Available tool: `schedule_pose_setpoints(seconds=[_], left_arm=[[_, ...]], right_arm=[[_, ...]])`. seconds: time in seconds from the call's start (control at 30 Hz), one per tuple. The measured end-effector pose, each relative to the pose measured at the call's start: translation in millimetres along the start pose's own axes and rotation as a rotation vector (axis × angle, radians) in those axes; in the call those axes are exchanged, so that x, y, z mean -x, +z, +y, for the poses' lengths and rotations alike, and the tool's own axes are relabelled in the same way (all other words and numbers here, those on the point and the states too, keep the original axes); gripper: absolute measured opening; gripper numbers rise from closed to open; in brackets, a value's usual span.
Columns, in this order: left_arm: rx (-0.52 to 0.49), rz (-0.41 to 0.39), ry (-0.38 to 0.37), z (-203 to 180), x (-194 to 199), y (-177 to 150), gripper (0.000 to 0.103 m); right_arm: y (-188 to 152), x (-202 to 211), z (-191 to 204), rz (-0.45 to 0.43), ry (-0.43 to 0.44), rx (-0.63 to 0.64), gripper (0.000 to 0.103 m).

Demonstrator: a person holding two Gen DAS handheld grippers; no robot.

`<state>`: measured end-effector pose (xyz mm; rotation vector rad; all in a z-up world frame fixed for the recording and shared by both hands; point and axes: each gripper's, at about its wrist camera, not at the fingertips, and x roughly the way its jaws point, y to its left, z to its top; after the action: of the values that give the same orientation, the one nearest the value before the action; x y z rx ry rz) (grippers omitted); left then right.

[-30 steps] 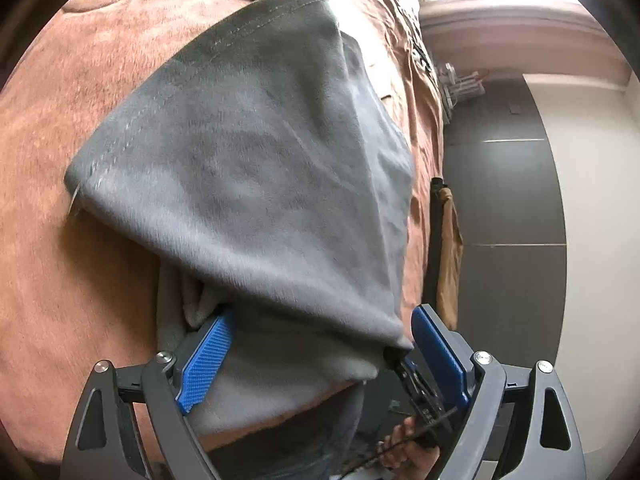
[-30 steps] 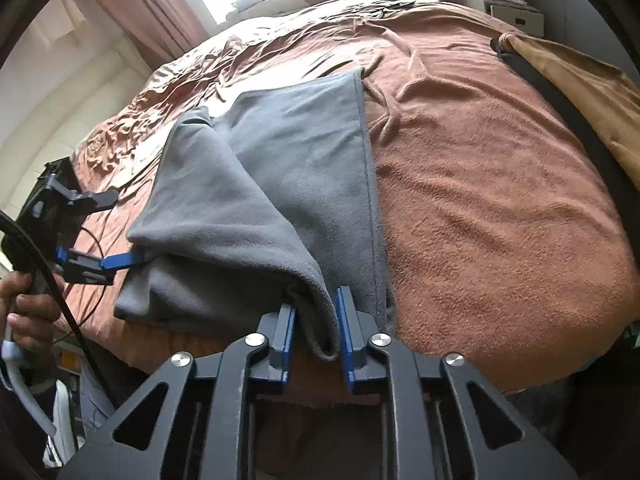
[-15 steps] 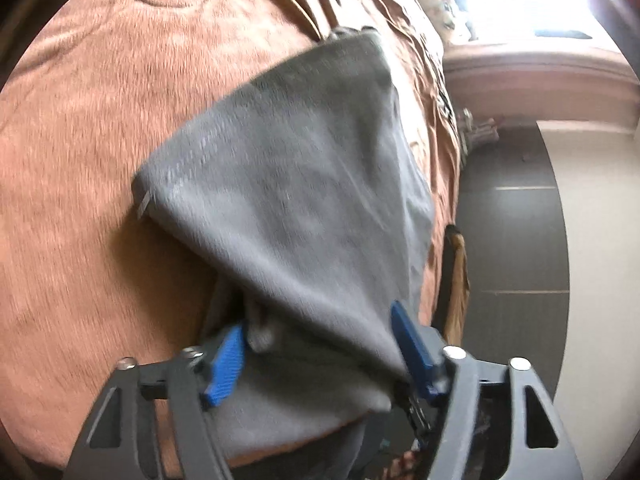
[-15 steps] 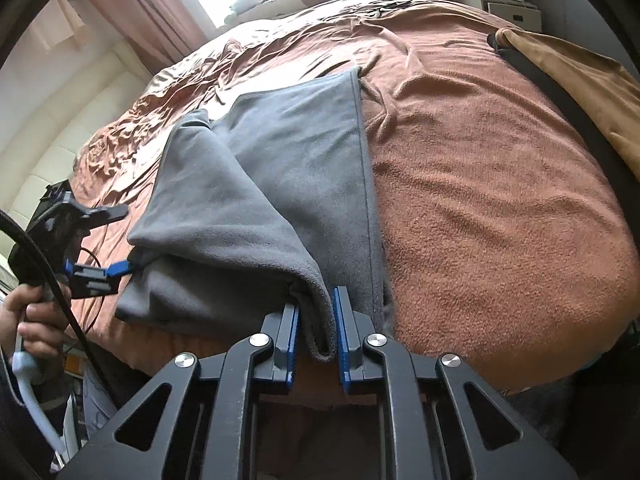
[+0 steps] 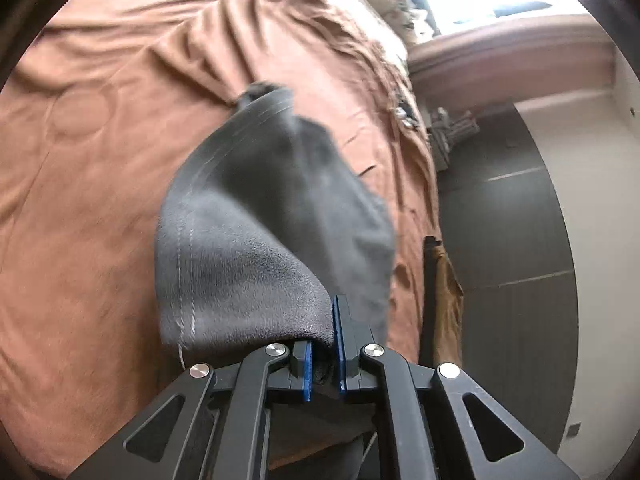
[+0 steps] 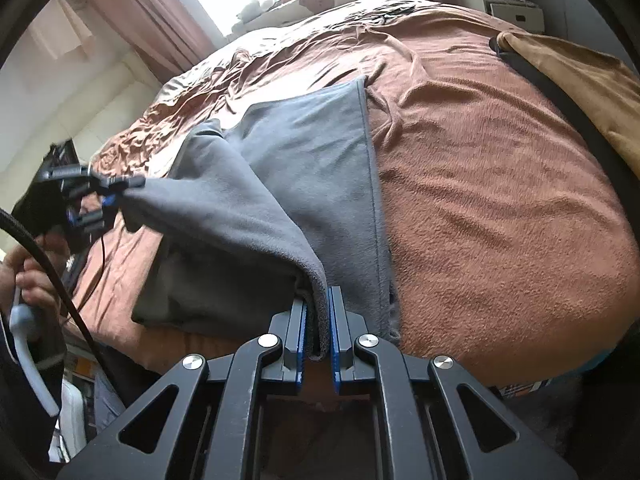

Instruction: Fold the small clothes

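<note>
A grey fleece garment [image 6: 304, 168] lies on a bed [image 6: 500, 208] covered in a rust-brown blanket, near the bed's front edge. To the left of the garment, a hand [image 6: 28, 272] holds the left tongs [image 6: 114, 196], which are clamped on the garment's left corner and hold it raised off the bed, so the cloth sags in a soft ridge toward the middle. In the left wrist view the left tongs [image 5: 323, 354] pinch a thick, rolled fold of fleece between blue pads [image 5: 307, 368]. At the garment's front edge, the right tongs [image 6: 318, 346] are clamped on another fold of the same edge. The right part of the garment lies flat on the bed, with a straight stitched hem along its right side. Right of the garment the bed is bare, and a tan cloth [image 6: 576, 76] lies at the bed's far right edge. The fleece looks soft, light and limp, with a nubbly matte surface that should not slip; it will drape and bunch rather than hold shape, so corners and hemmed edges are the best places to grip.
</note>
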<state>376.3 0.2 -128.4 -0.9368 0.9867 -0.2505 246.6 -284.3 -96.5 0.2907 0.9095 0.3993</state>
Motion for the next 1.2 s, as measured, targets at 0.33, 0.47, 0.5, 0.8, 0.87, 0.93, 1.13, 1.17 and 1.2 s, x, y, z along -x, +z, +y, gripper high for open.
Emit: schedule_pose_setpoints(seconds=[0.33, 0.47, 0.5, 0.8, 0.87, 0.93, 1.13, 1.17, 1.2], left_arm=[[-0.176, 0.027, -0.001, -76, -43, 39, 0.008], [-0.212, 0.058, 0.011, -97, -72, 52, 0.008], [-0.22, 0.067, 0.014, -101, -80, 55, 0.008], [-0.267, 0.146, 0.055, -119, -145, 67, 0.008], [-0.277, 0.164, 0.065, -121, -160, 69, 0.008], [-0.287, 0.181, 0.075, -123, -174, 71, 0.008], [-0.31, 0.198, 0.104, -128, -206, 78, 0.014], [-0.307, 0.195, 0.093, -129, -208, 80, 0.017], [-0.304, 0.189, 0.076, -129, -208, 80, 0.027]], right_arm=[[-1, -2, -11, 0.006, 0.051, -0.051, 0.005], [-1, -6, -16, 0.014, 0.069, -0.07, 0.005], [0, -7, -18, 0.016, 0.076, -0.08, 0.005], [3, -16, -35, 0.029, 0.118, -0.138, 0.004], [3, -19, -36, 0.032, 0.121, -0.139, 0.004], [4, -22, -38, 0.034, 0.127, -0.147, 0.004], [6, -26, -45, 0.039, 0.138, -0.169, 0.004], [6, -26, -46, 0.039, 0.138, -0.171, 0.004], [4, -25, -45, 0.04, 0.139, -0.173, 0.004]])
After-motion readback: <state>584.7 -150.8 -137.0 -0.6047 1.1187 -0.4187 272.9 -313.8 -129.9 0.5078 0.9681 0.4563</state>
